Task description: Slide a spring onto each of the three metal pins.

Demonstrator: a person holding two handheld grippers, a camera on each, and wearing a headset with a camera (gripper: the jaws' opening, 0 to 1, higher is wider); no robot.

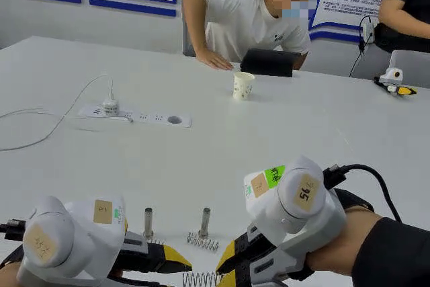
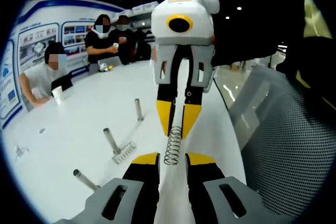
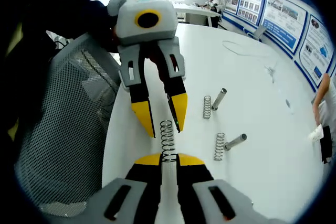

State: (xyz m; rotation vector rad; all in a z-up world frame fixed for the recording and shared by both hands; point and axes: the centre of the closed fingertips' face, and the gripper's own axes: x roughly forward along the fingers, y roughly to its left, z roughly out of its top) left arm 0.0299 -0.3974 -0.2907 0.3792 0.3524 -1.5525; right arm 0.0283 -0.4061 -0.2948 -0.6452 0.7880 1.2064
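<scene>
**Right gripper** (image 3: 169, 160): lower right of the head view. Its jaws are clenched on the near end of a spring (image 3: 166, 140), which runs straight up from them at lower centre of the right gripper view.

**Left gripper** (image 2: 172, 159): lower left of the head view, tip to tip with the right one. Its jaws are released and parted either side of the spring's other end. Whether they touch it cannot be told.

**Pins:** three stand upright on the white table (image 1: 282, 146), left of centre in the left gripper view: far pin (image 2: 138, 109), middle pin (image 2: 111, 140), near pin (image 2: 84, 180).

**Loose springs:** first loose spring (image 3: 207, 107) and second loose spring (image 3: 219, 146) lie flat, each just beside a pin, right of centre in the right gripper view.

**Other items, upper half of the head view:** paper cup (image 1: 243, 85), power strip (image 1: 138, 117), and a person (image 1: 235, 18) leaning on the far edge.
</scene>
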